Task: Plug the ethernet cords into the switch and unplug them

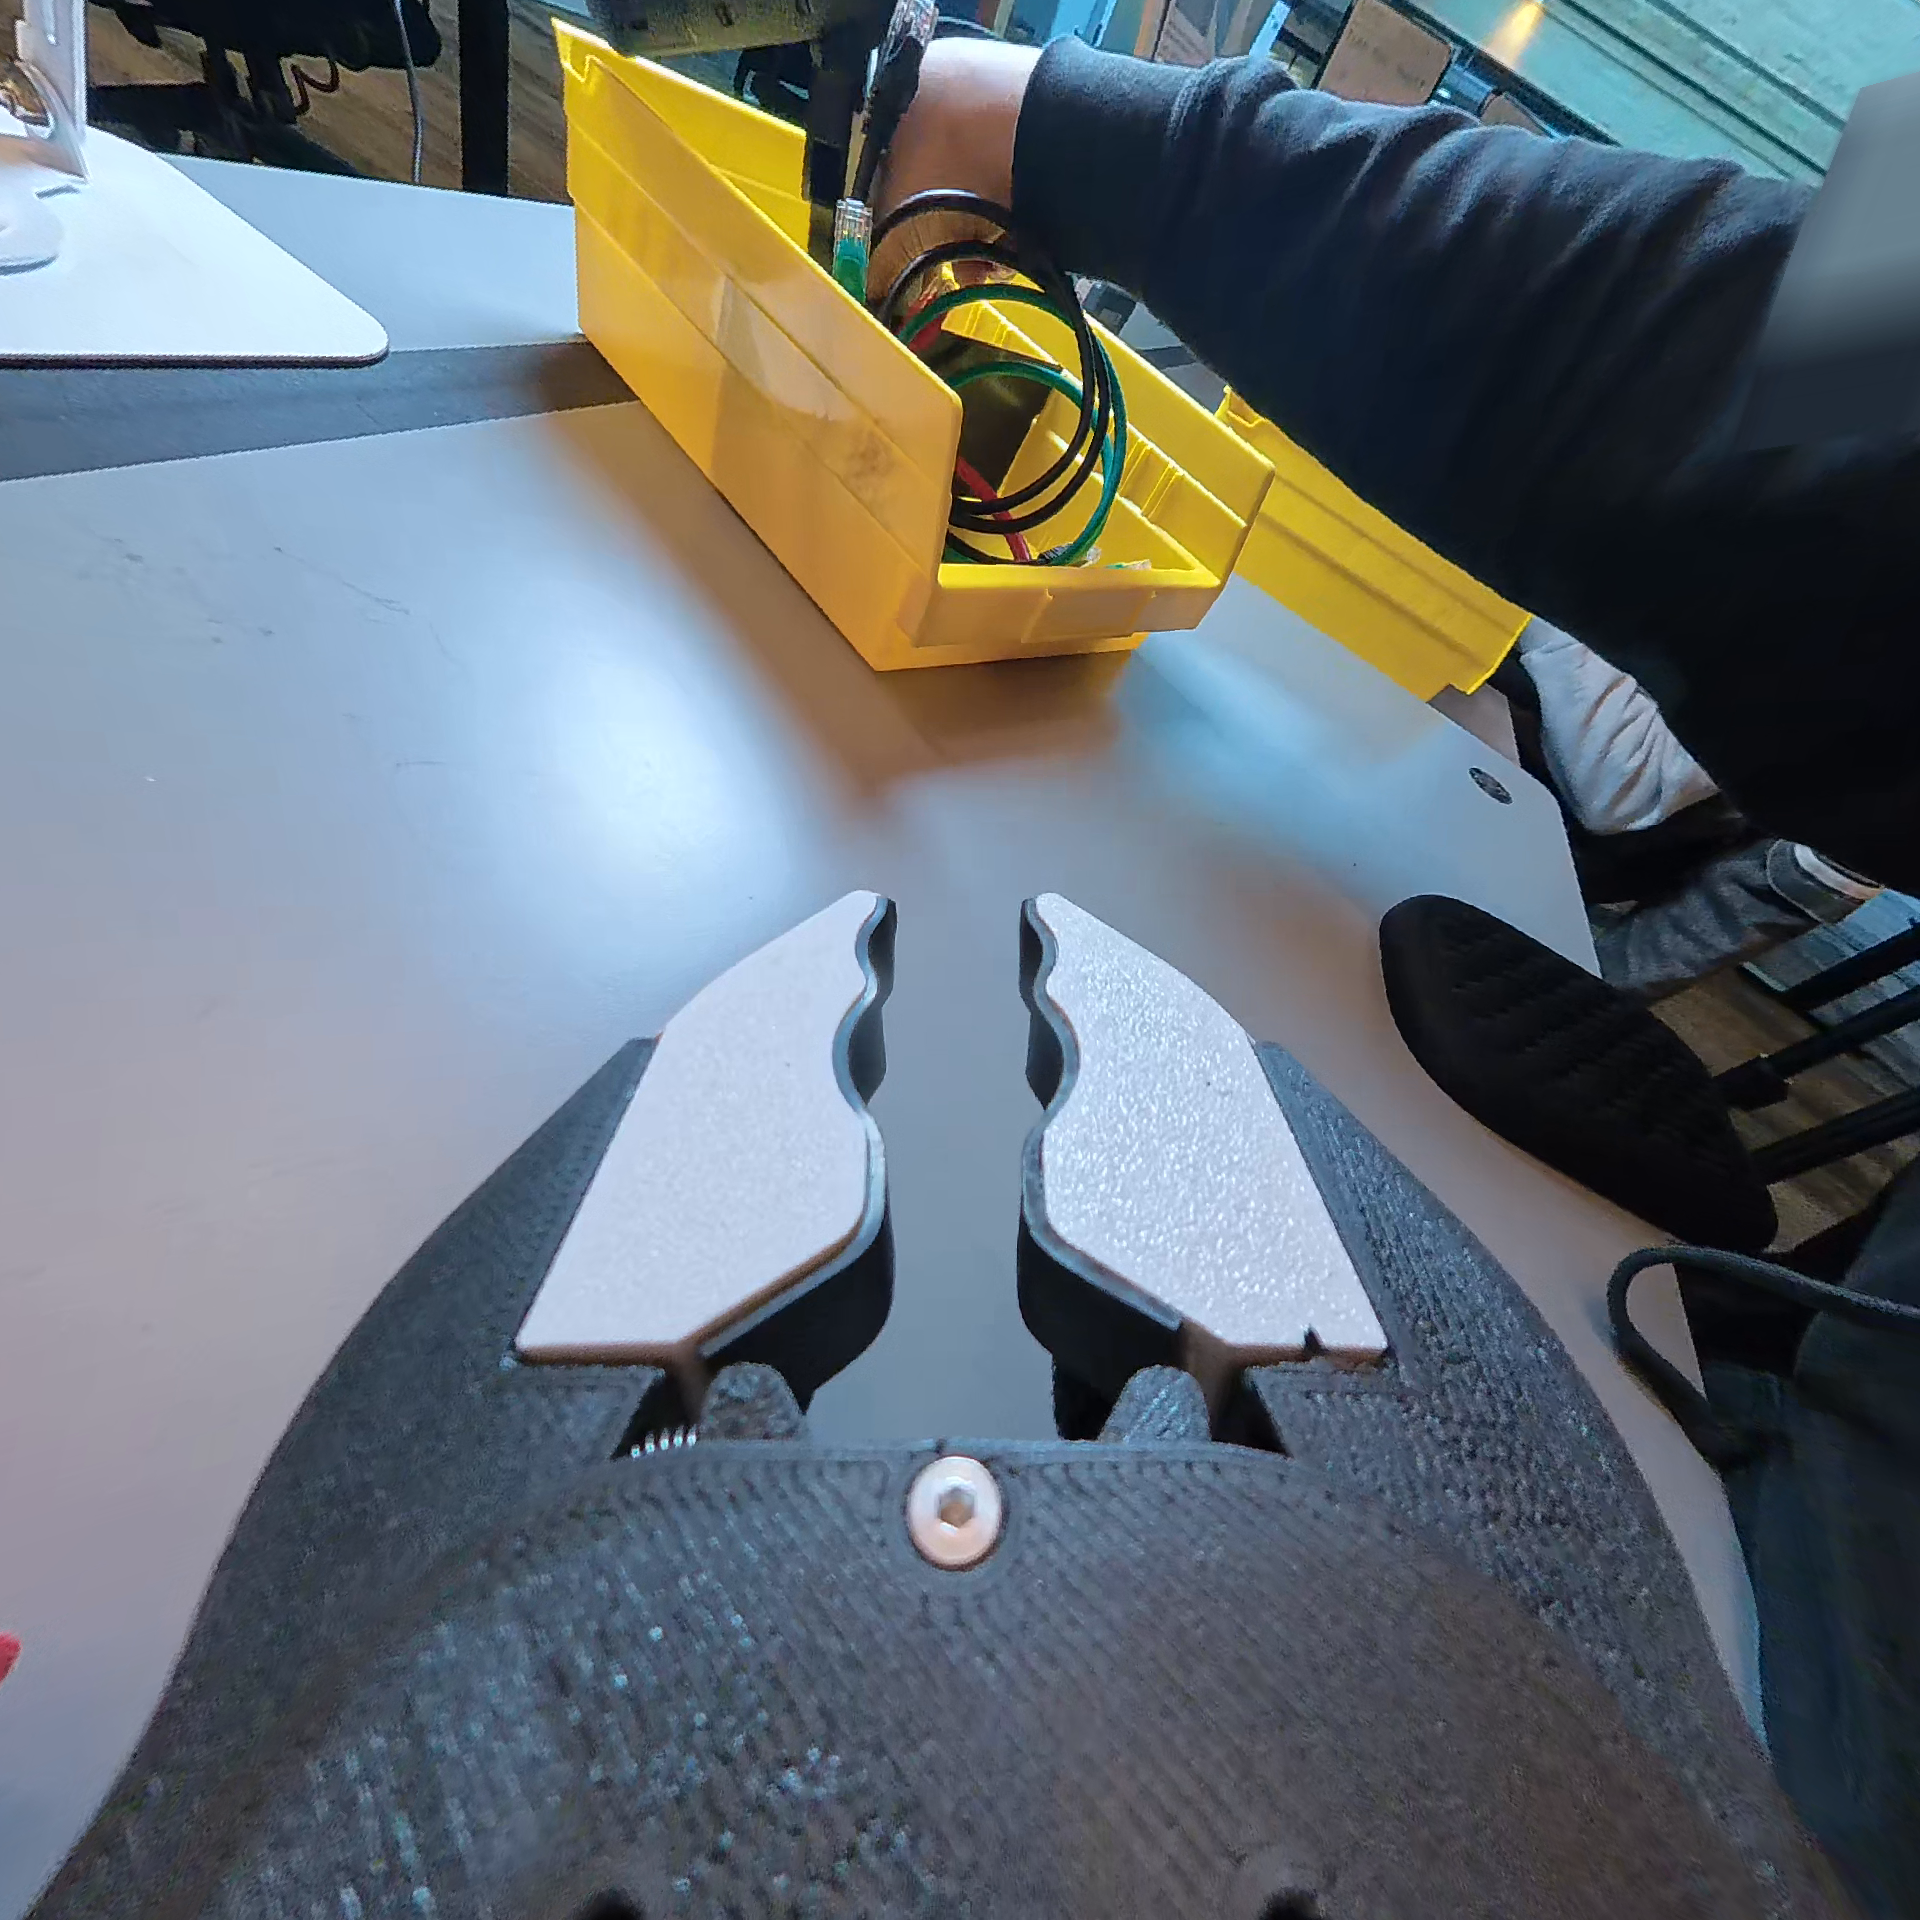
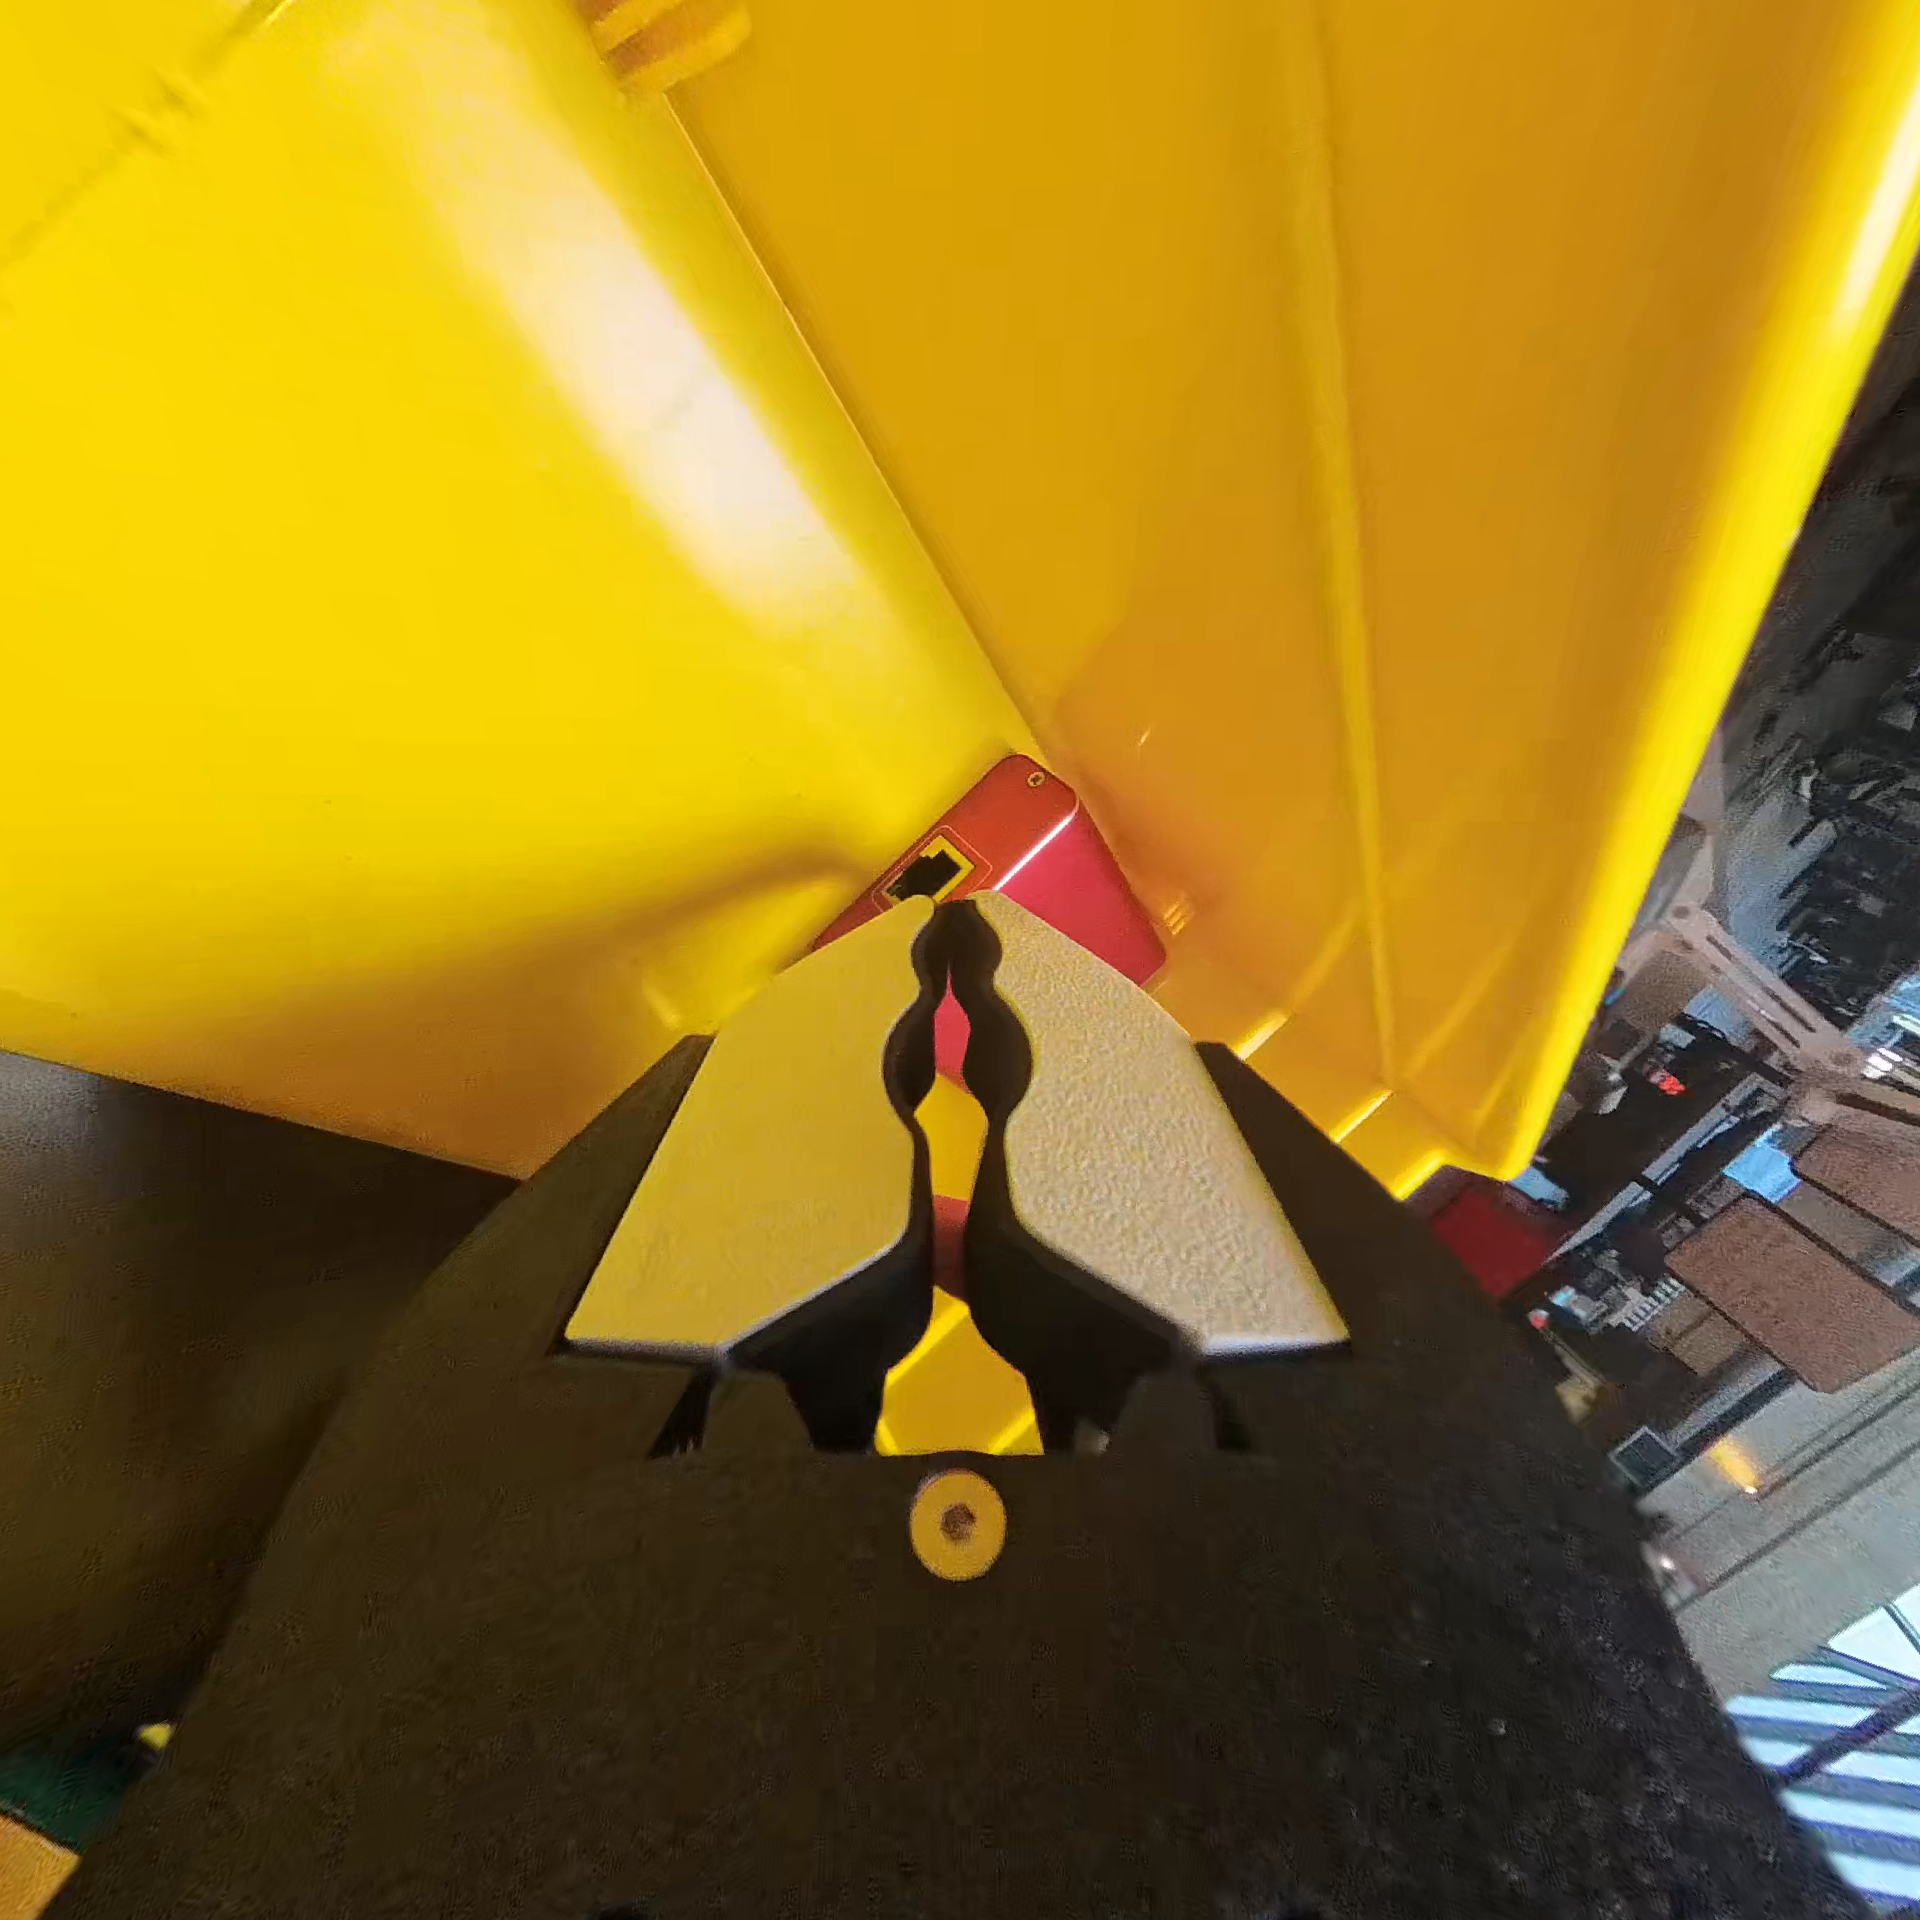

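Observation:
A yellow bin point(image 1: 769, 416) on the grey table holds coiled black, green and red ethernet cords point(image 1: 1039, 436); a green-booted plug point(image 1: 852, 234) sticks up at its far end. My left gripper point(image 1: 956, 914) is open and empty, low over the table, well short of the bin. A person's hand point(image 1: 956, 114) in a black sleeve reaches into the bin's far end. In the right wrist view, my right gripper point(image 2: 940, 914) is shut with nothing visible between its jaws, tips right at a red switch point(image 2: 1049, 883) in the bin's corner. One port point(image 2: 925, 878) faces the tips.
A second yellow bin point(image 1: 1351, 551) lies behind the first, under the sleeve. A white pad point(image 1: 177, 270) lies at the far left. The table's right edge point(image 1: 1600, 935) drops to a black chair seat point(image 1: 1558, 1060). Yellow bin walls point(image 2: 1247, 416) close in around my right gripper. About 45 centimetres separates my left fingertips from my right.

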The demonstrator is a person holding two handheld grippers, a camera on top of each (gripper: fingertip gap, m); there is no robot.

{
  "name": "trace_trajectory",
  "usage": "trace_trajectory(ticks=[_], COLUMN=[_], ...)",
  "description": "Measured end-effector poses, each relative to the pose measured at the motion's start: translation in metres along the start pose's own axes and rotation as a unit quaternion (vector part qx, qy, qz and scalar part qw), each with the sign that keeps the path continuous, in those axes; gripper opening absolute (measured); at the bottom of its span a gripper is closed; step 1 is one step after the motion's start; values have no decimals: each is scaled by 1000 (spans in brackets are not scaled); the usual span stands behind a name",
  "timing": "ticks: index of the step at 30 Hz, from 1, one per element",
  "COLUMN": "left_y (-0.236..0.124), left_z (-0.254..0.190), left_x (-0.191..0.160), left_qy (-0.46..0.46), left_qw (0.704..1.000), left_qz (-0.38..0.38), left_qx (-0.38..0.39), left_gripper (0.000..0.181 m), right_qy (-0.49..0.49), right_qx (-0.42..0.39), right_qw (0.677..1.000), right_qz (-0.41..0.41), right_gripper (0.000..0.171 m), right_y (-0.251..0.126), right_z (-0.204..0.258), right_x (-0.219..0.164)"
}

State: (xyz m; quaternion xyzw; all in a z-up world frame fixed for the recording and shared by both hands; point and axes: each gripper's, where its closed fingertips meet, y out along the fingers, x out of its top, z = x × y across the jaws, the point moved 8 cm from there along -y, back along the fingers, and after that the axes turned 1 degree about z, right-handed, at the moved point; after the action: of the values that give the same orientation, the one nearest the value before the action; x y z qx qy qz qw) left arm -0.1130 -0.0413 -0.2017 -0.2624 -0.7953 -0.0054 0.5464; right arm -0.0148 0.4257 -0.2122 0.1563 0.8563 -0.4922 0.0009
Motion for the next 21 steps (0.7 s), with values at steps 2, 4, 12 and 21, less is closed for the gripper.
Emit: trace_trajectory(ticks=[2,4,12,21], left_y=[0,0,1,3], left_z=[0,1,2,5], left_x=[0,0,-1,-5], left_qy=[-3,-4,-6,-18], left_qw=[1000,1000,1000,1000], left_qz=[-2,-1,3,7], left_qx=[-2,-1,-3,-7], left_gripper=[23,23,23,23], right_qy=[8,19,-131,-296], right_qx=[22,11,68,11], right_qw=[1000,998,989,955], right_qz=[-21,-52,31,33], right_gripper=[0,0,63,61], right_y=[-2,-6,1,28], right_z=[1,-5,-8,-16], right_x=[1,1,-22,-25])
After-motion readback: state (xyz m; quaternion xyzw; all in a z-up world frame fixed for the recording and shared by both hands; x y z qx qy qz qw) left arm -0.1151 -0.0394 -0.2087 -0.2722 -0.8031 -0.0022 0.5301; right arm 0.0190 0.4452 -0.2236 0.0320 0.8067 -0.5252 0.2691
